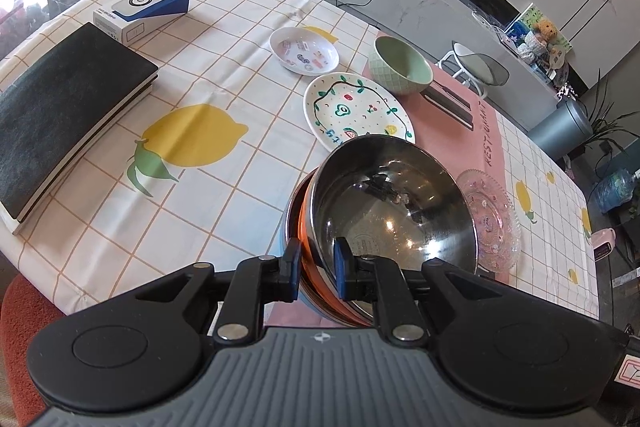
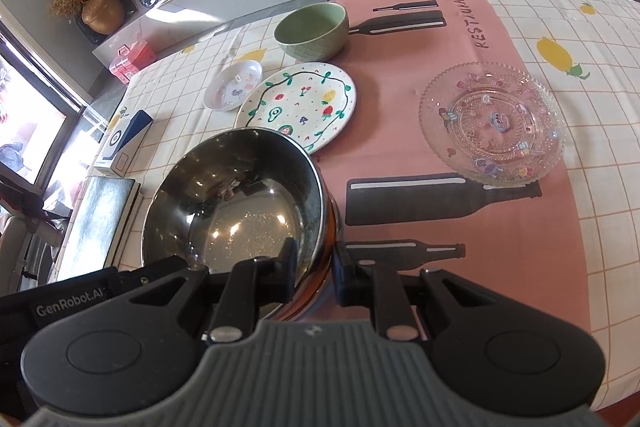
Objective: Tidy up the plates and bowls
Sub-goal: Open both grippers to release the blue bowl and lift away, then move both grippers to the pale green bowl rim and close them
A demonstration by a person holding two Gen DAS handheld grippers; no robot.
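The left gripper (image 1: 318,261) is clamped on the near rim of a steel bowl (image 1: 394,203), one blue pad inside the rim and the other outside against the orange outer wall. The right gripper (image 2: 314,259) is clamped on the same steel bowl (image 2: 236,195) at another part of its near rim, again with one finger inside and one outside. The bowl is tilted, its shiny inside turned toward both cameras. Whether its base touches the cloth cannot be told.

Just beyond the steel bowl, a painted plate (image 1: 356,109) with fruit and vine motifs is seen lying flat, its near edge hidden behind the bowl's far rim. A small white dish (image 1: 304,50) with stickers lies beyond the steel bowl, past the painted plate and to the left. A green bowl (image 1: 402,67) stands upright beyond the steel bowl, past the painted plate and to the right. A clear glass plate (image 2: 492,123) is set to the right of the steel bowl, on a pink mat (image 2: 400,115) printed with dark bottles. To the left of the steel bowl, well apart, a dark book (image 1: 64,119) and a white and blue box (image 1: 140,11) are laid on the lemon-print tablecloth (image 1: 224,211).
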